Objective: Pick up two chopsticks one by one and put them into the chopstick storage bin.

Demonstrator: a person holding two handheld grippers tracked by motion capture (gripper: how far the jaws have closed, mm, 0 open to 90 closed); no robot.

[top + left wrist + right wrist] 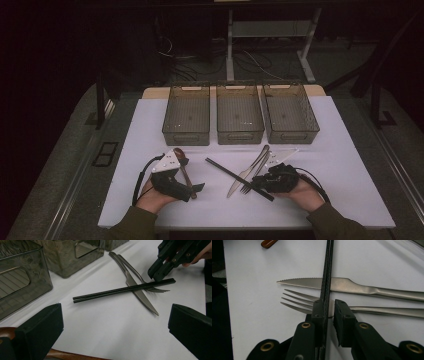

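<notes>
1. Chopsticks (pixel 326 277) lie across the knife (pixel 352 286) and fork (pixel 307 302) on the white tabletop (pixel 325 200).
2. Right hand-held gripper (pixel 329 311) has them between its jaws, one pad touching, a small gap left.
3. Left hand-held gripper (pixel 112 332) stands wide open over bare tabletop.
4. Three bins (pixel 240 132) sit near the far edge.

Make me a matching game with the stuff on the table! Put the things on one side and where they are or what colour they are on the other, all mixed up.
Things:
1. chopsticks
2. knife
3. bins
4. wooden handle

Clues:
A. brown, near the left claw
B. black, between the jaws of the right claw
C. silver with a jagged edge, under the chopsticks
D. see-through, three in a row at the back

Pairs: 1-B, 2-C, 3-D, 4-A
</notes>
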